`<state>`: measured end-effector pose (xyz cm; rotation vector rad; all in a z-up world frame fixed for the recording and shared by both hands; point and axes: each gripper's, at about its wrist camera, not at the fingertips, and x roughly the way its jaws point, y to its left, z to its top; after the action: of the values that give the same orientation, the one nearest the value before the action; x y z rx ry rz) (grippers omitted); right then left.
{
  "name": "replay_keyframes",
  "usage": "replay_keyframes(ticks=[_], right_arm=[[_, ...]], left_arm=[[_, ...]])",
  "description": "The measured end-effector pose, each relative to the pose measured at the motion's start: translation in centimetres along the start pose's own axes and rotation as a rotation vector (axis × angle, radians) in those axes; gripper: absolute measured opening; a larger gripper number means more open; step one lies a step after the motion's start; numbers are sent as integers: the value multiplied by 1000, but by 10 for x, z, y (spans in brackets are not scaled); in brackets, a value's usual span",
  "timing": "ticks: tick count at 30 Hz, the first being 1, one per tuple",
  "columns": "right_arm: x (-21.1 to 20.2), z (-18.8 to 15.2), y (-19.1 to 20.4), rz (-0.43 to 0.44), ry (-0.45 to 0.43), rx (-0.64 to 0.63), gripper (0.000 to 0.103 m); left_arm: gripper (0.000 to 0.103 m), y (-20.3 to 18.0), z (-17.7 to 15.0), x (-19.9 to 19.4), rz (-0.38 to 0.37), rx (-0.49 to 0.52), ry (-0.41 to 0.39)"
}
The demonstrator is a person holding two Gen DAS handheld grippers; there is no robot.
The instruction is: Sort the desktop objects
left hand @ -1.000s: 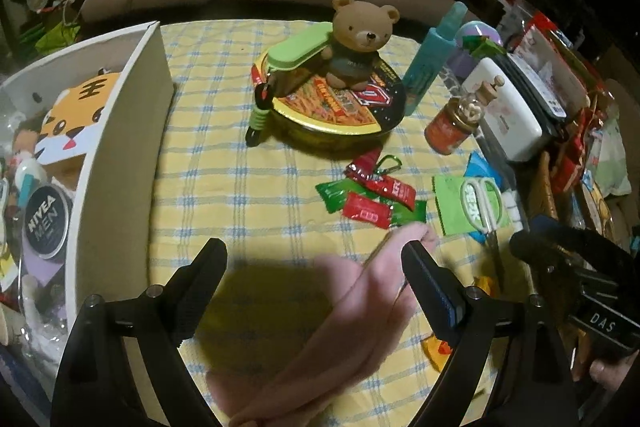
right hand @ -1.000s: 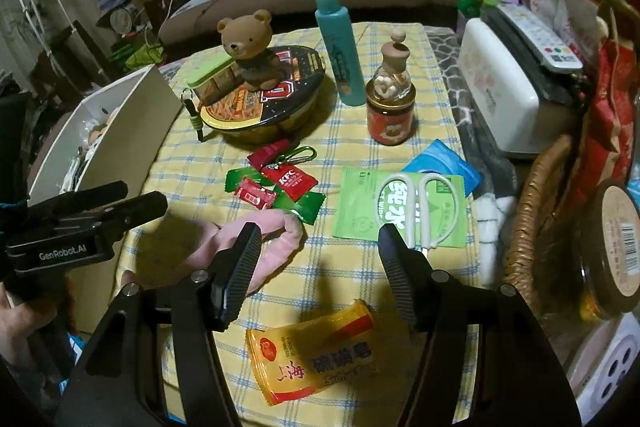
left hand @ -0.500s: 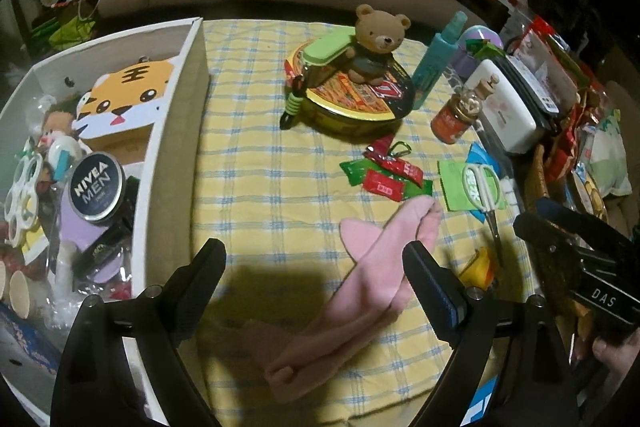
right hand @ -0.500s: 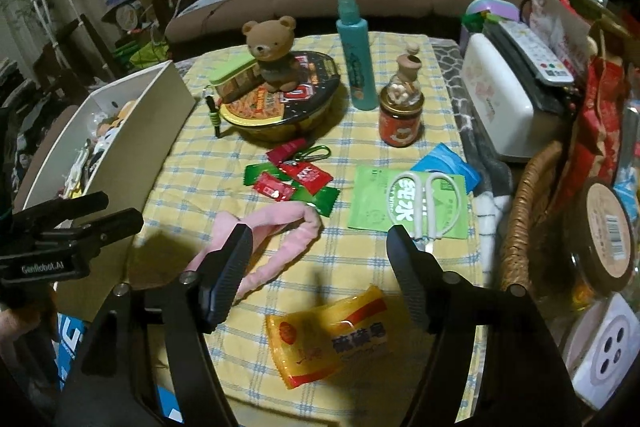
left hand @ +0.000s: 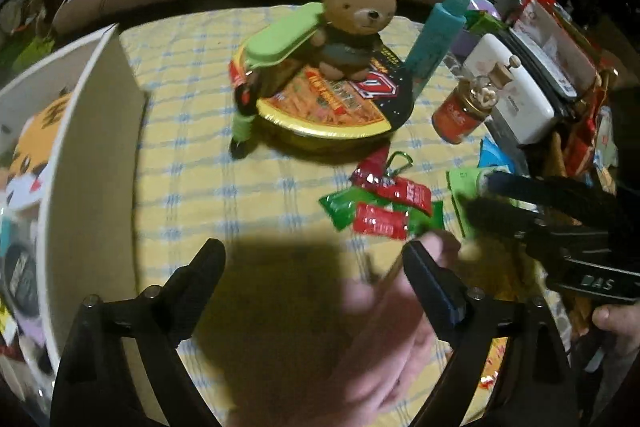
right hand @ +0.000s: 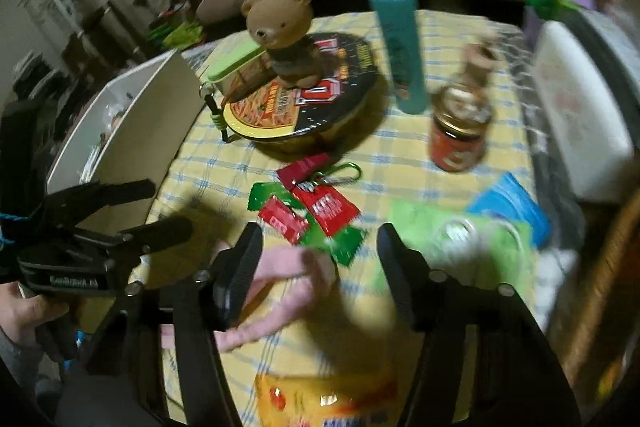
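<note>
The left tool hangs wide open over the yellow checked surface, nothing between its fingers, its right finger at the edge of the blurred pink headband. The right tool is spread wide too and grips nothing; the pink headband lies just below and between its fingers, partly behind the left one. Just past the headband sit the red and green sauce packets, with a green carabiner beside them. Farther out, a brown bear sits on the noodle bowl, and a teal bottle stands next to a red jar. The white box stands at the left edge.
</note>
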<state>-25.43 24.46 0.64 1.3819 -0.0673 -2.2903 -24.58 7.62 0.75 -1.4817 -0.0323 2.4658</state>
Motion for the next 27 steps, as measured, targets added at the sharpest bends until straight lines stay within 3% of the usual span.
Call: replay_keyframes(ticks=[2, 3, 12, 14, 20, 27], right_arm=[[17, 8, 0, 27, 26, -22, 50], [25, 11, 0, 33, 41, -37, 50], [76, 15, 19, -34, 133, -226, 43], [76, 14, 18, -14, 124, -224, 29], [59, 8, 6, 89, 132, -125, 20], [25, -5, -12, 149, 106, -18, 12]], left_arm=[[66, 1, 5, 7, -31, 4, 22], [64, 1, 6, 9, -43, 15, 29], [64, -7, 8, 12, -58, 124, 55], [64, -5, 7, 13, -87, 99, 63], [65, 7, 5, 26, -211, -95, 101], [69, 1, 2, 47, -234, -192, 135]])
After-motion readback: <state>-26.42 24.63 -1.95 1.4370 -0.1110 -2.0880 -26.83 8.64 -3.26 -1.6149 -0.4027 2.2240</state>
